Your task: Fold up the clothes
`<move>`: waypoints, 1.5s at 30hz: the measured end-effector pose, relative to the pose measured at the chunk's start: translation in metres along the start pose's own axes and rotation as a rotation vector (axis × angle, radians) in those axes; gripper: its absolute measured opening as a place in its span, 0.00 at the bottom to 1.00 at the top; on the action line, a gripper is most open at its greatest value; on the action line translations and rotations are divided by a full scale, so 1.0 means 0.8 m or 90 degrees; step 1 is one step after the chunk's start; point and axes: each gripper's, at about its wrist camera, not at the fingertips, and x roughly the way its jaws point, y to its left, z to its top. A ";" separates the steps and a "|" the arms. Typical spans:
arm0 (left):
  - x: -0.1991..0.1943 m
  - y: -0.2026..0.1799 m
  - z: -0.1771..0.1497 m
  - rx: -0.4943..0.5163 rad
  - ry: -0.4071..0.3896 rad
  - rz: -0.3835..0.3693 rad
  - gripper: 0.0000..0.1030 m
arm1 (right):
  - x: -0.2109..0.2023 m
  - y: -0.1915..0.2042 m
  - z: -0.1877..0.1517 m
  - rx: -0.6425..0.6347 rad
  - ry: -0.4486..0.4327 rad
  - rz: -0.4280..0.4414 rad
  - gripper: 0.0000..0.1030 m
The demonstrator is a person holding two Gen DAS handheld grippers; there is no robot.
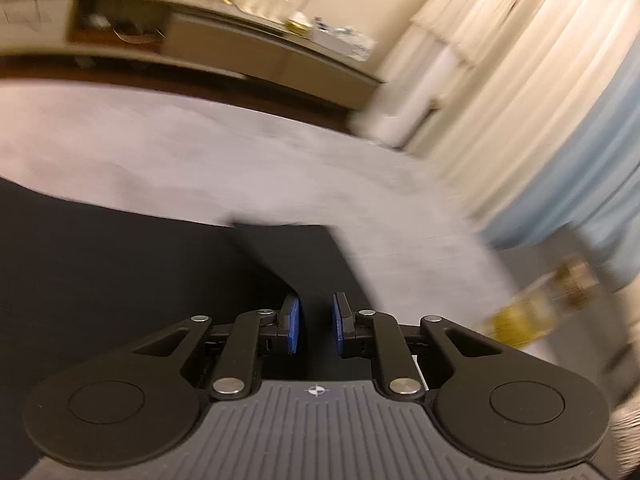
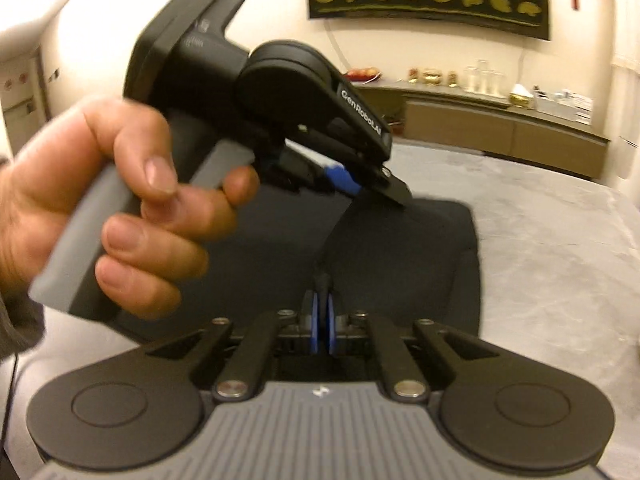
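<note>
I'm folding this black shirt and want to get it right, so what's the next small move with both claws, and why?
Probably carry both claws forward together, laying the lifted edge over the rest of the shirt. The right claw is shut on a pinch of black cloth, and the left claw has a strip of it between its pads, gap narrow, so the edge is already raised off the grey cover.

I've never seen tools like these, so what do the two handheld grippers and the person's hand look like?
Each gripper has black linkage arms with silver rivets, round black side discs, blue pads and a ribbed grey body. The left gripper has a grey handle and white "GenRoboAI" lettering. The hand is bare, with a dark sleeve.
</note>
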 end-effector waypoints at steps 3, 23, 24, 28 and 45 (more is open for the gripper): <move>0.015 0.016 -0.002 0.020 0.023 0.064 0.17 | 0.029 0.023 -0.002 -0.024 0.037 -0.012 0.05; -0.001 0.012 -0.056 0.038 0.048 0.061 0.18 | -0.011 -0.032 0.005 0.086 0.021 0.049 0.34; -0.002 0.009 -0.060 0.049 0.044 0.068 0.18 | -0.017 -0.049 0.007 0.126 0.009 0.031 0.34; -0.002 0.000 -0.064 0.071 0.037 0.093 0.18 | -0.006 -0.102 0.002 0.228 0.036 -0.069 0.36; 0.006 -0.019 -0.059 0.046 0.010 0.097 0.08 | -0.002 -0.068 -0.010 0.165 0.085 -0.115 0.45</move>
